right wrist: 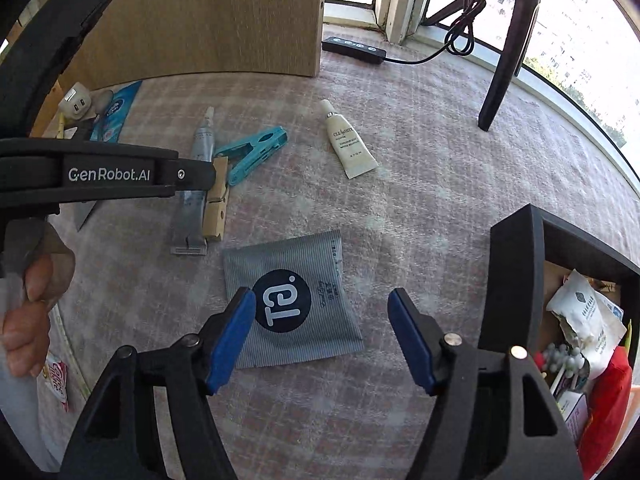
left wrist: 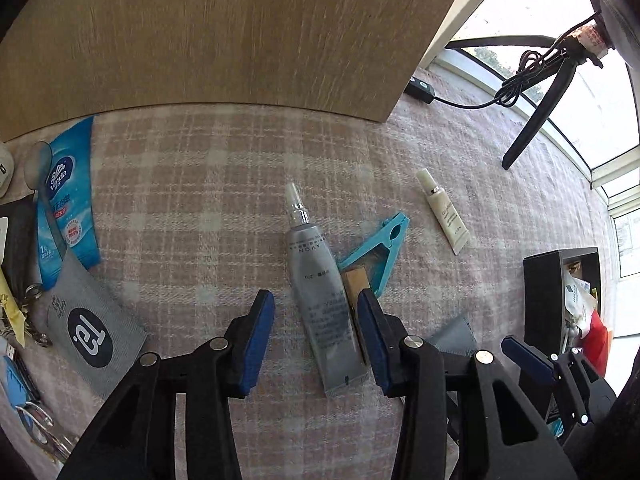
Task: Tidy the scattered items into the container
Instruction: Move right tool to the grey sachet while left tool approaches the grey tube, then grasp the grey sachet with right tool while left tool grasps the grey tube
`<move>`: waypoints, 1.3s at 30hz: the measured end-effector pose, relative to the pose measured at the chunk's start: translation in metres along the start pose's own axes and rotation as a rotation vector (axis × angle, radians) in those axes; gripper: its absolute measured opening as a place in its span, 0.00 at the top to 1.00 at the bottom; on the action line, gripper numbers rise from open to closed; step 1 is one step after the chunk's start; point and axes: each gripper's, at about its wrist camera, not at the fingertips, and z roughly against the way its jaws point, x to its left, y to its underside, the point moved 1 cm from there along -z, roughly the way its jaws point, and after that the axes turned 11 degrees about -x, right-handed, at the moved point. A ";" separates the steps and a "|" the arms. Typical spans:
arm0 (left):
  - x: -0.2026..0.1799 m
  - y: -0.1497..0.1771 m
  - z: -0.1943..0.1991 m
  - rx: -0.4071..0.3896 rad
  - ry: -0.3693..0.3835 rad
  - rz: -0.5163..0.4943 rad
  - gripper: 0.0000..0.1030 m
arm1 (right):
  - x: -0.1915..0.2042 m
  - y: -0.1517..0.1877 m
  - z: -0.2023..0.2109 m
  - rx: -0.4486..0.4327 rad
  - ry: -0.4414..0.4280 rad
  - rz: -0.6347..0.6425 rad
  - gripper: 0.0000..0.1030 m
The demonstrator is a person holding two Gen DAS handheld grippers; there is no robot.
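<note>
Two hand-held grippers, both pointing steeply down at a tabletop (left wrist: 192, 184) under a pink-and-grey checked cloth. Behind, a pale wooden panel (left wrist: 200, 32); beside it bright windows, with a black tripod (right wrist: 504, 60) and a black power strip (right wrist: 354, 49) far beyond the black container (right wrist: 512, 272).

Left hand-held gripper (left wrist: 316, 344): jaws partly apart, astride the silver tube (left wrist: 320, 300), one pad at the tube's edge, the other clear of it, nothing clamped. Right hand-held gripper (right wrist: 322, 336): spread wide, empty, just left of the container, over the near edge of a grey sachet (right wrist: 296, 304).

Left of the container, counted:
- two tubes: the silver one, and a cream tube (left wrist: 444, 216) farther back
- two pegs: a wooden peg (left wrist: 356, 284) touching the silver tube, a teal peg (left wrist: 380, 248) behind it
- two grey sachets: one close by, the second sachet (left wrist: 92, 328) farthest off, by a blue wipes pack (left wrist: 68, 200)

One container, open-topped, already holding packets and small items. One bare hand (right wrist: 28, 312) wrapped round the left handle.
</note>
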 end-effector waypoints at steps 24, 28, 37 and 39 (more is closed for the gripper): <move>-0.021 0.007 -0.009 0.005 -0.055 -0.107 0.64 | 0.008 -0.004 -0.011 0.038 0.022 0.041 0.33; -0.024 0.010 -0.010 -0.020 -0.089 -0.130 0.73 | 0.010 -0.004 -0.011 0.041 0.008 0.015 0.33; 0.000 0.027 0.002 -0.032 -0.060 -0.058 0.76 | 0.002 0.001 0.002 0.023 0.001 -0.043 0.51; 0.014 0.033 0.008 -0.034 -0.051 -0.048 0.76 | -0.004 0.001 0.007 0.017 -0.011 -0.075 0.64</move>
